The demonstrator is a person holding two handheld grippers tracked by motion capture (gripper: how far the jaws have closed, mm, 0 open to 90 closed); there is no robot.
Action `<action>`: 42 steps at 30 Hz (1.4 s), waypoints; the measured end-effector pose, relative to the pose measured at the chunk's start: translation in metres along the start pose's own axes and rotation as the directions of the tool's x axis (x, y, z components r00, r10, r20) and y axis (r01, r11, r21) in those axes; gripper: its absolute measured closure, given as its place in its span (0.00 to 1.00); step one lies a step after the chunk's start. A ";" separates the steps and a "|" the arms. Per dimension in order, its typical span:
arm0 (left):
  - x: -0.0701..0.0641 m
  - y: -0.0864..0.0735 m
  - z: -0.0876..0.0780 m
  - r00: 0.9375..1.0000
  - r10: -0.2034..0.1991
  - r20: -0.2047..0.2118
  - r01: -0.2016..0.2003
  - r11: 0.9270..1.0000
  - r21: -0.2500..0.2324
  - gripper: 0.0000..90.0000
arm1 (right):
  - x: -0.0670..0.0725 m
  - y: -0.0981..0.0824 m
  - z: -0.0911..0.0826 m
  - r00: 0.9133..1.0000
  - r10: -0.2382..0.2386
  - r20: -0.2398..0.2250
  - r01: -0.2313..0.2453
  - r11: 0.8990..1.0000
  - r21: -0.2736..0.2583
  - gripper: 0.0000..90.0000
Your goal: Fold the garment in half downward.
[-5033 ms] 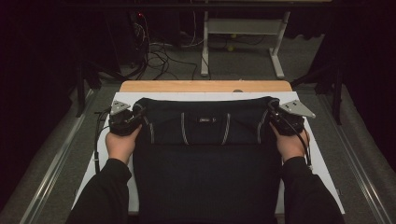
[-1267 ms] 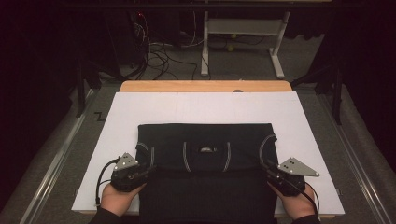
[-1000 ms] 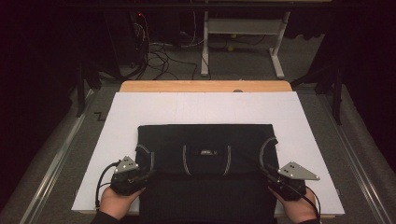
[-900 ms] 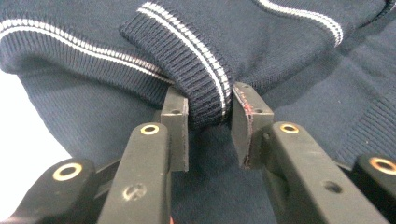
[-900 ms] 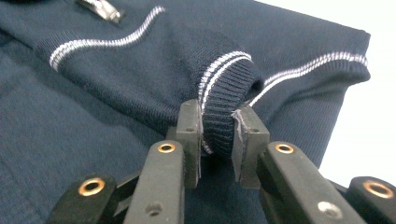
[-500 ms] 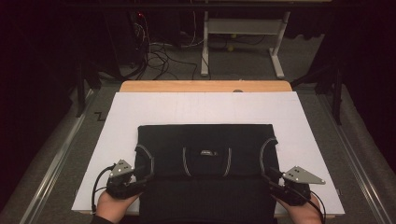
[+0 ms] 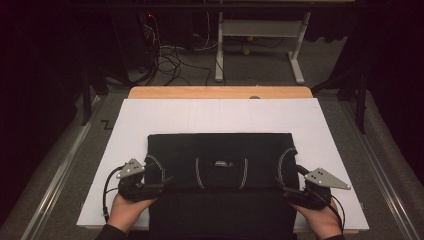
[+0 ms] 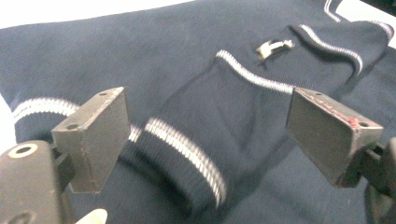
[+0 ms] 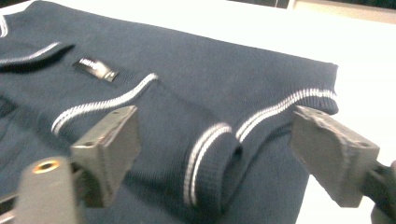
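A dark navy sweater [image 7: 220, 150] with white stripes lies folded on the white board [image 7: 220, 115]. My left gripper [image 7: 162, 182] is at the sweater's near left corner and my right gripper [image 7: 282, 186] at its near right corner. In the left gripper view the left gripper [image 8: 210, 128] stands open over a striped sleeve cuff [image 8: 187, 158], pads clear of the cloth. In the right gripper view the right gripper [image 9: 219, 149] is open above the other cuff [image 9: 210, 158]. Both pairs of jaws have just been opening. A small label [image 9: 95, 69] sits at the neck.
The board rests on a wooden table [image 7: 220, 92]. Metal rails [image 7: 55, 175] run along both sides. Behind the table are cables on the floor [image 7: 170, 55] and a white desk frame [image 7: 260, 30]. The board's far half is bare.
Both hands carried the sweater's far edge toward the person, folding it over. In the last second both jaws opened and let go of the cloth, and the left hand rose slightly.
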State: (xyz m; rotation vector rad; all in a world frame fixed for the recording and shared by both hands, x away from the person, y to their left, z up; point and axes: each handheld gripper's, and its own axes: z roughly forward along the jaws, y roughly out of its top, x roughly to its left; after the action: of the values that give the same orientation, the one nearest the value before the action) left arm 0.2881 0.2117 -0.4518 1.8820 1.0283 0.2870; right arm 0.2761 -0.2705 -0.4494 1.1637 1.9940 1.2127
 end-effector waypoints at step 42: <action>-0.019 0.052 0.113 0.999 -0.027 -0.029 0.035 0.947 0.318 0.59 | 0.046 0.042 0.118 0.994 -0.023 -0.105 0.056 0.946 0.319 0.65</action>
State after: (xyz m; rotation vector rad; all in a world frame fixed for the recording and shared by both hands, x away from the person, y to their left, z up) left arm 0.3687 0.1165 -0.4653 2.1524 1.1751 0.1294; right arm 0.3617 -0.1697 -0.4665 1.2270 2.3445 0.9643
